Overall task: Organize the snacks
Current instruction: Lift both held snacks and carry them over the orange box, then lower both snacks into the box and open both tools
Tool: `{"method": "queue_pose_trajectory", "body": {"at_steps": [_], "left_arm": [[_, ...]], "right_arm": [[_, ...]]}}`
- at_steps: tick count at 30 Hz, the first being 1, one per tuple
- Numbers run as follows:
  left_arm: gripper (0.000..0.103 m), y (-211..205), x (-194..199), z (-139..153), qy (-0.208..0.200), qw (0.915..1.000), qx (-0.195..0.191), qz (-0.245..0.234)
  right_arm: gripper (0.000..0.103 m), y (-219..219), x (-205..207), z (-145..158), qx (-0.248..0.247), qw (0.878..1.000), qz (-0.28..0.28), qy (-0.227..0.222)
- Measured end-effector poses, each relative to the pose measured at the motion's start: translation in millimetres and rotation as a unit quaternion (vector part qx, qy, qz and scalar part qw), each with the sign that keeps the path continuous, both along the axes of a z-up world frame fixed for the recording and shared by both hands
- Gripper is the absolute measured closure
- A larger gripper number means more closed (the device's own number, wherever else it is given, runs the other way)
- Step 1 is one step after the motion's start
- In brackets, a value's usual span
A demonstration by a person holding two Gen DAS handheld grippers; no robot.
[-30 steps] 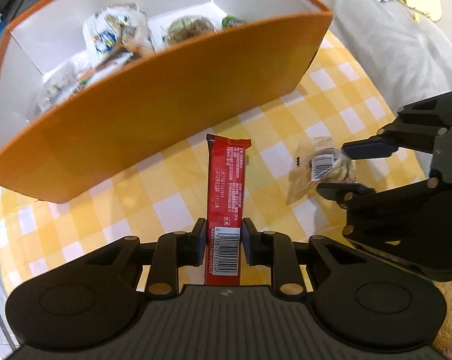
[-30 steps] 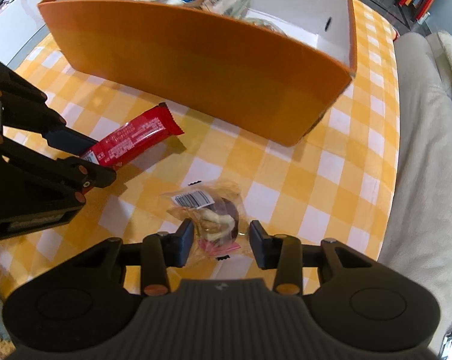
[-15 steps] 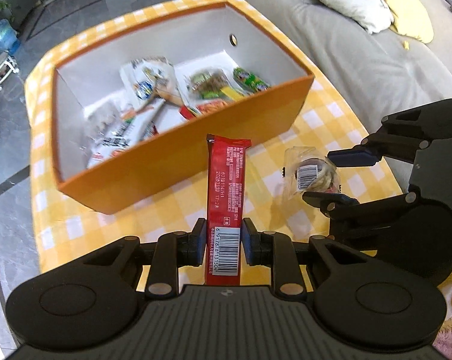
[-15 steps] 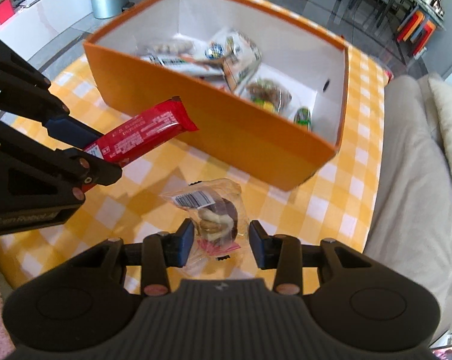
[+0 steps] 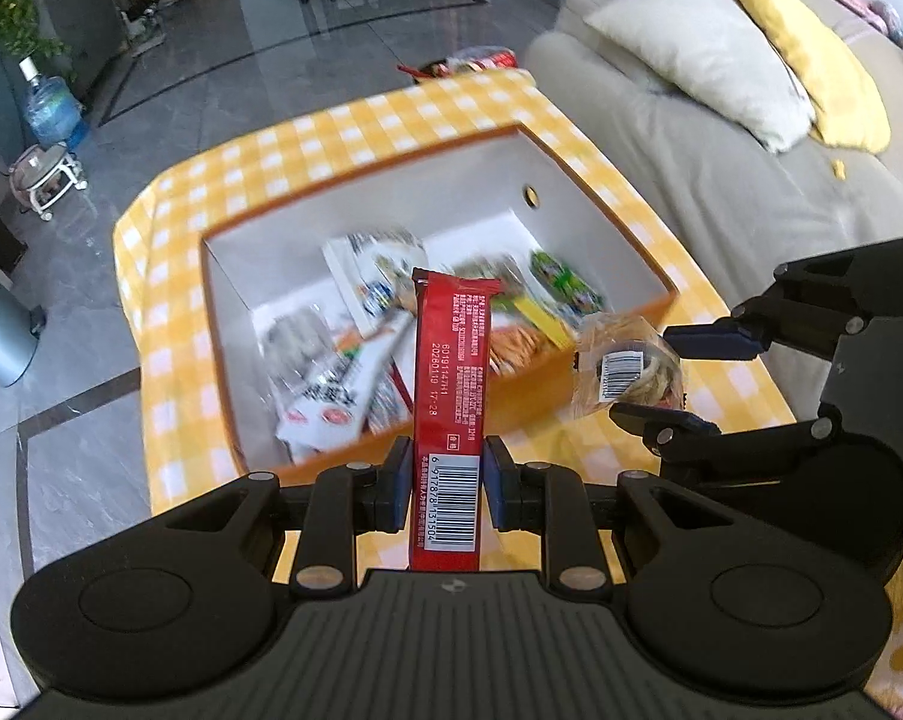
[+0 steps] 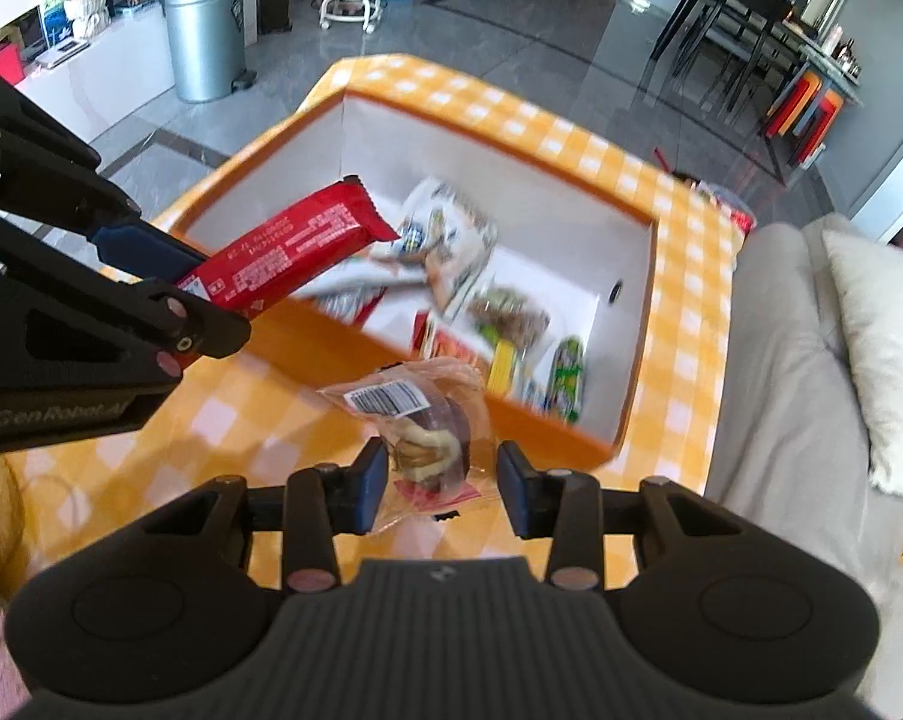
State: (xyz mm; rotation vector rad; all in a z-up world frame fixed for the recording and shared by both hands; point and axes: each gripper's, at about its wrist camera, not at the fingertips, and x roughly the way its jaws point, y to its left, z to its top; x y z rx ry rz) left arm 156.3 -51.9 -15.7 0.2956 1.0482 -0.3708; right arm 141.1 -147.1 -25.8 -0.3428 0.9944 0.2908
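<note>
From my left wrist view, my left tool (image 5: 441,487) is clamped on the red snack bar (image 5: 451,396), both pads pressed against its barcode end, and the bar juts straight forward so that its far tip hangs above the open orange box (image 5: 625,324). The box sits on the yellow checked bench (image 5: 169,276), whose near-left corner drops to grey floor tiles; the sofa (image 5: 721,180) runs just beside the bench's right edge. The middle of the box holds loose snack packets (image 5: 355,360); white floor shows bare along its far wall. To my right, my right tool (image 5: 670,378) grips the clear cookie packet (image 5: 628,369) near the box's near-right corner.

From my right wrist view, my right tool (image 6: 441,480) is closed on the clear cookie packet (image 6: 424,420), held above the box's near wall (image 6: 547,426). The left tool (image 6: 169,282) enters from the left, carrying the red snack bar (image 6: 295,252) tilted up over the box's left rim. White box floor lies open near the right wall with its round hole.
</note>
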Motion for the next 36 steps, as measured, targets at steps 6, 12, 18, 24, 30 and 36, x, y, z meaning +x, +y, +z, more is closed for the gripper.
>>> {"method": "queue_pose_trajectory", "body": {"at_steps": [6,12,18,24,30,36], "left_arm": [[0.076,9,28,4,-0.002,0.9995,-0.007,0.030],[0.076,21,60,-8,0.014,0.9980,-0.014,0.060],[0.076,28,97,-28,0.028,0.9963,-0.003,0.082],[0.076,34,130,-48,0.036,0.9934,0.029,0.105],[0.076,30,155,-64,0.040,0.9922,0.058,0.102],[0.076,23,171,-77,0.052,0.9927,0.044,0.100]], "right_arm": [[0.066,4,26,9,-0.001,1.000,-0.005,-0.019],[0.066,4,56,5,0.012,1.000,-0.018,-0.015],[0.066,5,88,-11,0.010,1.000,-0.027,-0.003],[0.066,6,123,-34,-0.011,0.999,-0.038,0.008],[0.066,7,153,-57,-0.042,0.998,-0.041,0.020],[0.066,10,176,-76,-0.068,0.997,-0.036,0.026]]}}
